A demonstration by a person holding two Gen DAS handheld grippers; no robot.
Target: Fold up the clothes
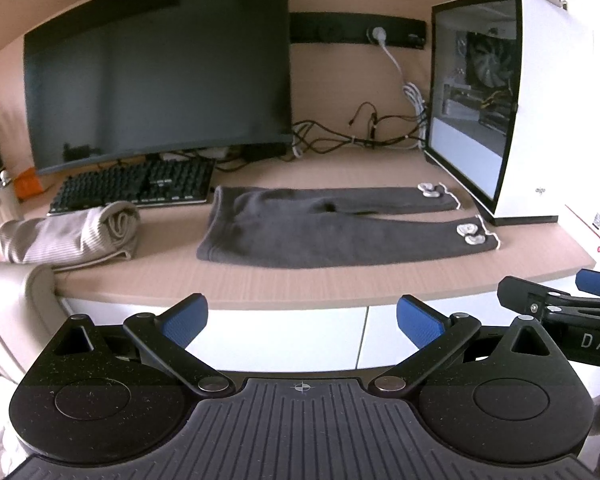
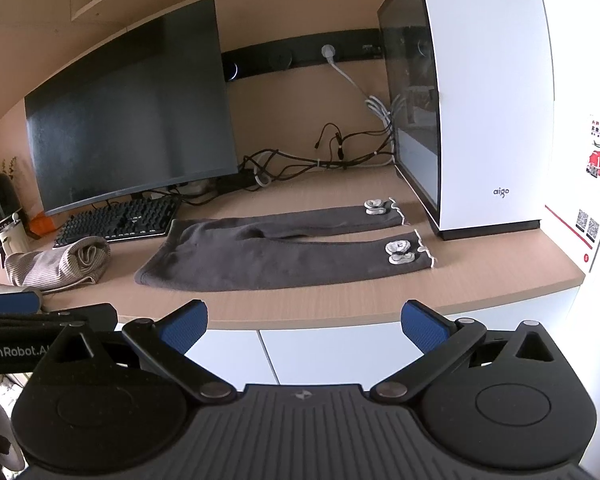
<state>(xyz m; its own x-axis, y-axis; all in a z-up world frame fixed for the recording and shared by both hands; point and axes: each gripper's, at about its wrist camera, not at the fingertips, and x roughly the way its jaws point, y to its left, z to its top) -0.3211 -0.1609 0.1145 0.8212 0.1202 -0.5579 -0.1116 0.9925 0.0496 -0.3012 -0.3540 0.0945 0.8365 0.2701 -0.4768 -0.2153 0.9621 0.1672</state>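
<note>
Pre-grasp stage. Trousers (image 1: 340, 228) lie flat on worktop (image 1: 260, 284), unfolded. Left gripper (image 1: 302, 320) and right gripper (image 2: 304, 322) both wide open, empty, short of worktop. Next: reach in, grasp cuffs.

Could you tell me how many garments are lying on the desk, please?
2: grey trousers spread flat mid-desk, and a folded beige ribbed garment left of them, before the keyboard.

Wooden desk (image 1: 340, 284); grey trousers (image 1: 300, 236), striped garment (image 1: 68, 236), keyboard (image 1: 136, 186), monitor (image 1: 156, 88), PC case (image 1: 540, 120)
</note>
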